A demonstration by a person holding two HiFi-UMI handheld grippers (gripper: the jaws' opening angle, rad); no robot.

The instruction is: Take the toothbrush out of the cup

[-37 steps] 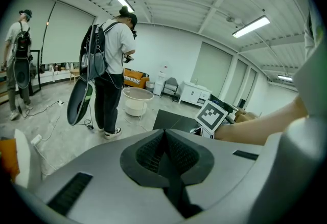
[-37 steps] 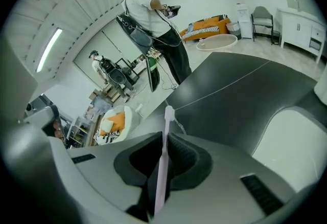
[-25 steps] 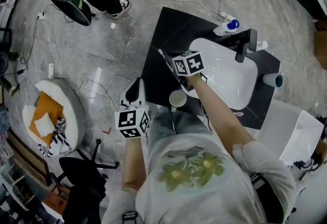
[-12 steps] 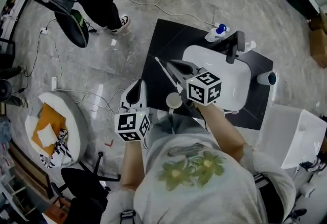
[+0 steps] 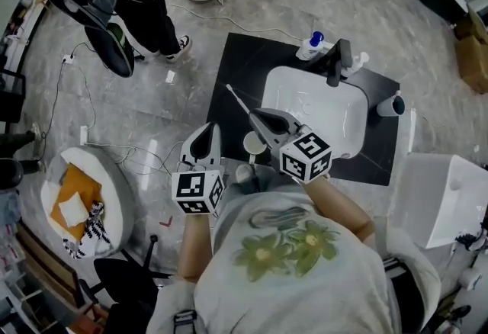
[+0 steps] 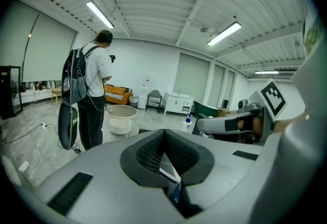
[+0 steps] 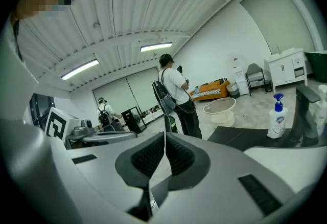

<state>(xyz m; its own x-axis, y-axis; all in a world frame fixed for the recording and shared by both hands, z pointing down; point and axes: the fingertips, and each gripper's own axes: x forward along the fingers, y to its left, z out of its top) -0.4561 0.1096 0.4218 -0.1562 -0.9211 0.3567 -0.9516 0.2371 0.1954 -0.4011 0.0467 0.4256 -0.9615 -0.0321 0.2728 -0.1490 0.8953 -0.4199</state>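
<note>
R gripper [image 5: 255,115] pinching the toothbrush [image 5: 238,99], brush clear of the cup [image 5: 254,143].
Black counter [image 5: 229,65] w/ white sink [image 5: 320,107] set in it. R gripper is over the counter's near-left part, jaws closed to a sliver on the brush, thin handle poking past the tips up-left. L gripper [image 5: 206,133] hangs beside the counter over the floor, jaws pressed together, nothing btwn them. Cup stands at the counter's near edge, just by the R gripper.

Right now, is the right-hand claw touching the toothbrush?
Touching. The right gripper view shows the right gripper clamped on the toothbrush, its thin stem pinched between the jaws.
</note>
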